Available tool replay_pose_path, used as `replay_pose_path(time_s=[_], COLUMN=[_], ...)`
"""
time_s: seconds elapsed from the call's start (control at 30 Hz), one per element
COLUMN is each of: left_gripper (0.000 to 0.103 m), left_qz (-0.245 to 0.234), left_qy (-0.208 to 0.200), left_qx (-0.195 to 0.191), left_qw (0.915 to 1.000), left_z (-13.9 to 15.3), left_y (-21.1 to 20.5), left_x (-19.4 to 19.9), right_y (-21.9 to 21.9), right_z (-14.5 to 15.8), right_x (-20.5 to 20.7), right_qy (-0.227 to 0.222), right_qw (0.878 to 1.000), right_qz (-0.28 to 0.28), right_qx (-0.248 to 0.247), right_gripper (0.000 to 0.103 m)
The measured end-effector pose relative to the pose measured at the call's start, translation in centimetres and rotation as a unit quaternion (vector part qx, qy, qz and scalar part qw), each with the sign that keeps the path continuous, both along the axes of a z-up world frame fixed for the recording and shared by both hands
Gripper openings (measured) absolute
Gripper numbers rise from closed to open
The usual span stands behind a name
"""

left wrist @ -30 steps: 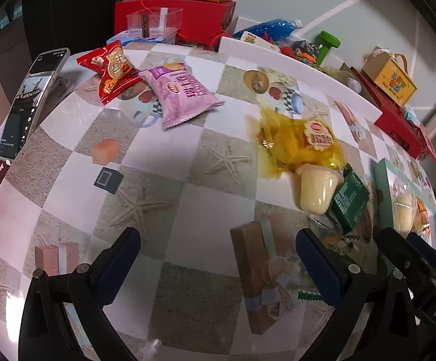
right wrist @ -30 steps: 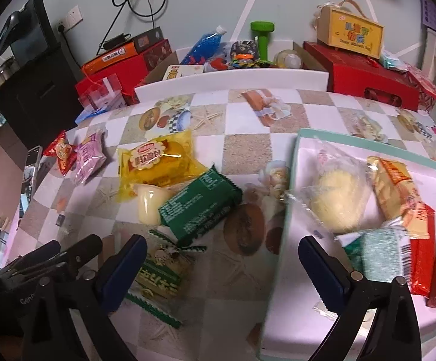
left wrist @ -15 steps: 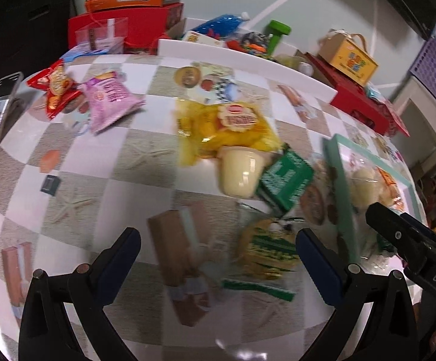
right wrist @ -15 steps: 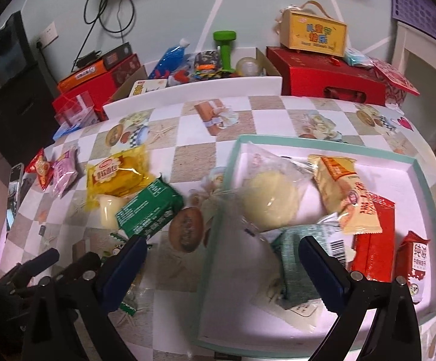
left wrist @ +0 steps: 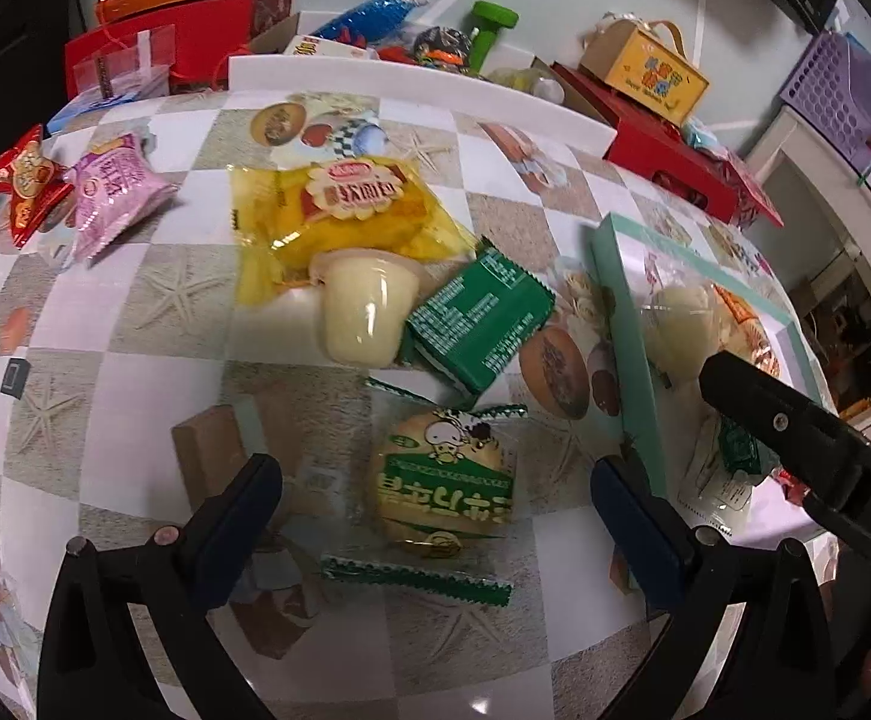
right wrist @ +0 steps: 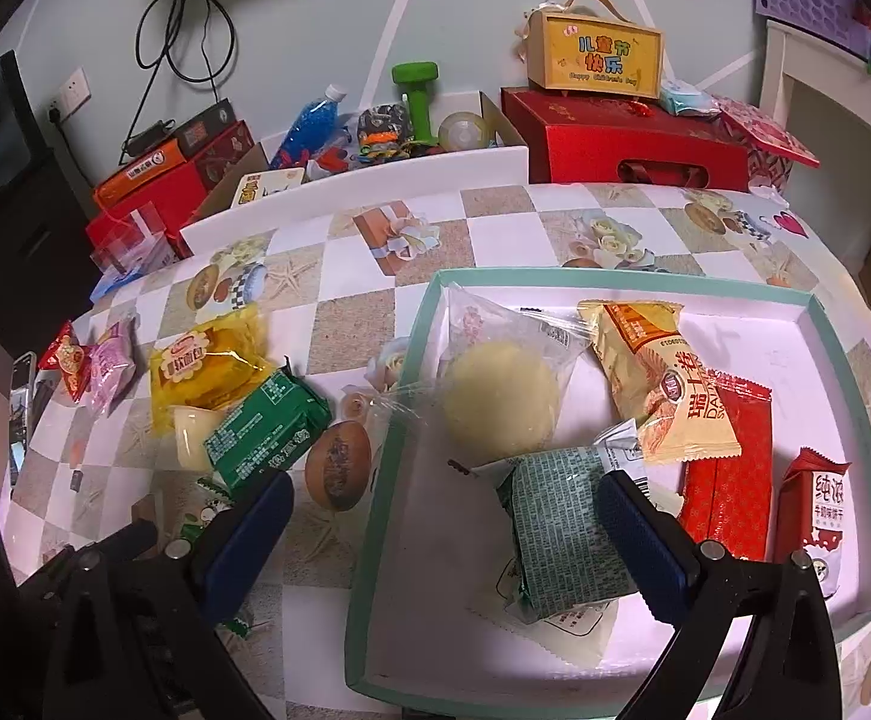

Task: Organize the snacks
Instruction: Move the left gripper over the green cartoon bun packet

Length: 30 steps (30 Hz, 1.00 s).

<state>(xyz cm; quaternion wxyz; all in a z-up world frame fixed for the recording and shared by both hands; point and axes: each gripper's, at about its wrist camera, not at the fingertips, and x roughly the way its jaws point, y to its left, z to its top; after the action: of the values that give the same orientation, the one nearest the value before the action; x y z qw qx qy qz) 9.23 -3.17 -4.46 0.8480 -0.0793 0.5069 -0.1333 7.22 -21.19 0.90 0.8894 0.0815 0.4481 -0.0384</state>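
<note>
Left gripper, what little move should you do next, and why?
Probably lower the open left gripper onto the round green-label bun packet lying between its fingers on the table, and close. That packet is outside the teal tray, where other snacks already sit.

My worktop point(left wrist: 153, 330) is a check of white and sandy beige squares printed with starfish and roses. My left tool point(left wrist: 435, 495) is black with dark blue pads, and my right tool point(right wrist: 444, 513) is the same. Between my left pads lies a clear packet with green zigzag edges and a green band point(left wrist: 444, 480). Farther off I see a dark green packet point(left wrist: 480, 324), a pale cream cup point(left wrist: 366, 309), a yellow bag point(left wrist: 339, 216), a pink packet point(left wrist: 114, 189) and a red one point(left wrist: 24, 180). The tray point(right wrist: 396, 450) has a mint green rim and a white floor.
</note>
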Motion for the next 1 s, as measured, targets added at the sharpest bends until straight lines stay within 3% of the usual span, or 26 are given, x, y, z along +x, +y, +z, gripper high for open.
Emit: replay_pose_path(time_s=[0.2,0.47,0.53,0.7,0.8,1.0], left_gripper=[0.103,0.101,0.094,0.091,0.080,0.073], left_qz=[0.001,0.043,0.053,0.070,0.074,0.085], left_qy=[0.005,0.004,0.003,0.001,0.000,-0.002], left_qx=[0.039,0.030,0.029,0.016,0.017,0.001], left_qw=[0.9992,0.9986,0.9982,0.9974,0.9971,0.9964], left_z=[-0.7,-0.7,-0.6,-0.3,-0.2,-0.1], left_y=[-0.8,2.2,2.8,4.3,4.7,6.0], left_x=[0.3,0.4,0.4,0.4,0.4,0.5], right_y=[0.0,0.0,0.0,0.4,0.6,1.6], right_z=[-0.1,-0.1,-0.2,-0.2,-0.2,-0.1], right_x=[0.0,0.1,0.1,0.2,0.3,0.6], right_qy=[0.001,0.001,0.002,0.002,0.002,-0.007], right_qw=[1.000,1.000,1.000,1.000,1.000,1.000], right_qz=[-0.001,0.000,0.001,0.004,0.007,0.022], right_qx=[-0.001,-0.002,-0.004,-0.005,-0.005,0.004], right_gripper=[0.102,0.102,0.102,0.102,0.102,0.102])
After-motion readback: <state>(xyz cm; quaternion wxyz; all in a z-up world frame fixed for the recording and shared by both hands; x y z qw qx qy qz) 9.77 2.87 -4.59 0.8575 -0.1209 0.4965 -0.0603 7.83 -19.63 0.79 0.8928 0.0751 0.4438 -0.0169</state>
